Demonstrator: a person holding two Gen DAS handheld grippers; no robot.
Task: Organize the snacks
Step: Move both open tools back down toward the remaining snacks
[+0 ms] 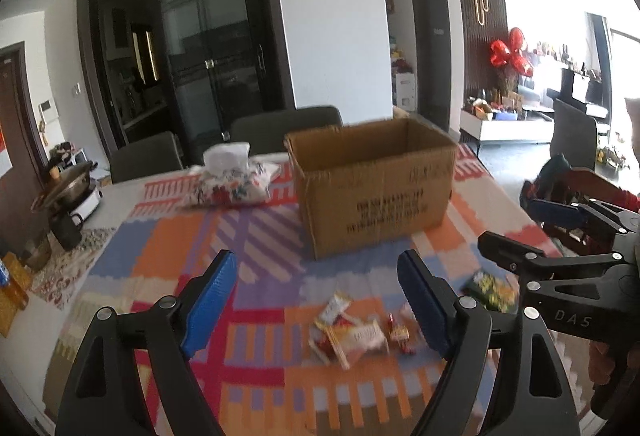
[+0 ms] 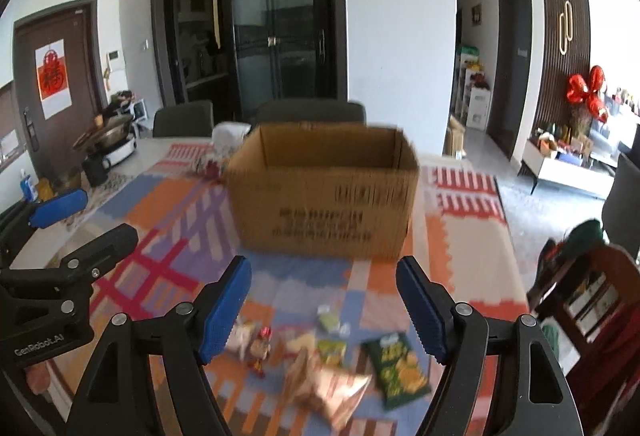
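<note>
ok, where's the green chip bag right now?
In the right wrist view the green chip bag lies flat on the patchwork tablecloth, low and right of centre, just inside the right gripper's right finger, beside the tan snack bag, nearer than the cardboard box.

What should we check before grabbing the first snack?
1. Left gripper open and holding nothing: ok.
2. Right gripper open and holding nothing: ok.
3. Box upright with its top open: ok.
4. Snacks within view: ok, the green bag and tan bag lie on the cloth in front of the right gripper, and the red-and-white packets in front of the left.
5. Room inside the box: cannot tell, its bottom is hidden.
6. Packets sealed: cannot tell, too blurred.
</note>
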